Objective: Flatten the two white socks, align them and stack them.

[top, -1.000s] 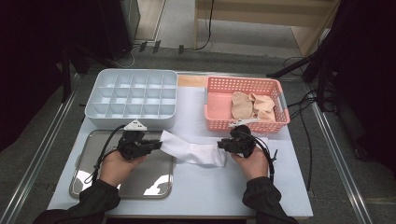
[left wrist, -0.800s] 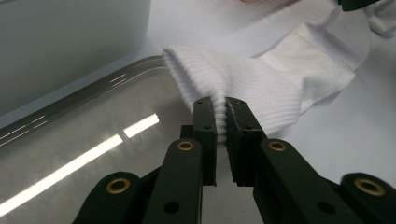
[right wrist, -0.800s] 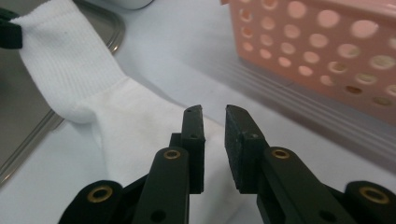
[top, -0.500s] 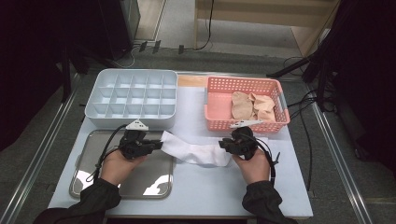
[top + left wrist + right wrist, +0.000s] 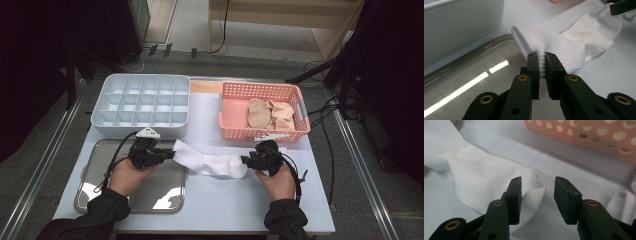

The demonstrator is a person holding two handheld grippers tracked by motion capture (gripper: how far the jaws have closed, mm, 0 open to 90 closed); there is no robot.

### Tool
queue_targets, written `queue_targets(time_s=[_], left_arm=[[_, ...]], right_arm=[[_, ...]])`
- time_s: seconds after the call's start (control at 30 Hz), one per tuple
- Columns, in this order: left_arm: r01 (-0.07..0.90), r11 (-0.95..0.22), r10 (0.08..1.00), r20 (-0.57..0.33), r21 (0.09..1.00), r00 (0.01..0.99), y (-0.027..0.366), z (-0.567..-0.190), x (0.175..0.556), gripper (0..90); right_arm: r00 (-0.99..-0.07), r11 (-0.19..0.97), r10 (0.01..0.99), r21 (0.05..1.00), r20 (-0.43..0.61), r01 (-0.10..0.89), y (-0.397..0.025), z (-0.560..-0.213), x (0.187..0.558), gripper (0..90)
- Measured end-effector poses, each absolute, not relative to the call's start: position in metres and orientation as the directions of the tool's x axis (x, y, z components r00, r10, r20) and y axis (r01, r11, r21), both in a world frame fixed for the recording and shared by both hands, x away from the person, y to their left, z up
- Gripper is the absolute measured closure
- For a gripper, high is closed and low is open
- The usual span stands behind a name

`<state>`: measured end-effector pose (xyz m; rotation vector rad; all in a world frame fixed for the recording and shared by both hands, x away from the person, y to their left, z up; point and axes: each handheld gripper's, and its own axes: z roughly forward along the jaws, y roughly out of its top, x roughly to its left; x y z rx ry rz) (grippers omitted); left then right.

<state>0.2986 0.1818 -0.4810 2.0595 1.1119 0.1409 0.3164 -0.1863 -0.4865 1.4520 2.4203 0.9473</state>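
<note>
My left gripper (image 5: 542, 58) pinches the ribbed cuff of the white sock (image 5: 212, 162), which lies across the desk (image 5: 225, 200) near its front edge, cuff over the metal tray's (image 5: 160, 192) rim. My right gripper (image 5: 537, 186) stands wide apart over its toe end.

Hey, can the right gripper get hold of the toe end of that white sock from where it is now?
Probably yes. The right gripper is open, its jaws set either side of a raised fold at the white sock toe end, nothing between them. The left gripper pinches the cuff, holding the sock stretched out.
</note>
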Motion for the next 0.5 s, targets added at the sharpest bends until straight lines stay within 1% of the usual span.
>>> queue_targets(time_s=[0.1, 0.2, 0.27, 0.5], left_arm=[[0.666, -0.319, 0.751, -0.249, 0.674, 0.612, 0.182, -0.482, 0.299, 84.0], [0.667, -0.320, 0.751, -0.248, 0.673, 0.612, 0.181, -0.482, 0.300, 84.0], [0.667, -0.320, 0.752, -0.248, 0.673, 0.611, 0.181, -0.482, 0.300, 84.0], [0.665, -0.331, 0.740, -0.253, 0.669, 0.623, 0.177, -0.482, 0.297, 84.0]], right_arm=[[-0.511, 0.336, 0.837, 0.552, 0.195, 0.763, -0.187, -0.492, 0.318, 65.8], [-0.511, 0.346, 0.834, 0.524, 0.207, 0.778, -0.188, -0.495, 0.318, 79.0], [-0.509, 0.349, 0.835, 0.512, 0.211, 0.785, -0.189, -0.495, 0.319, 85.2], [-0.492, 0.331, 0.846, 0.518, 0.208, 0.789, -0.202, -0.489, 0.316, 86.5]])
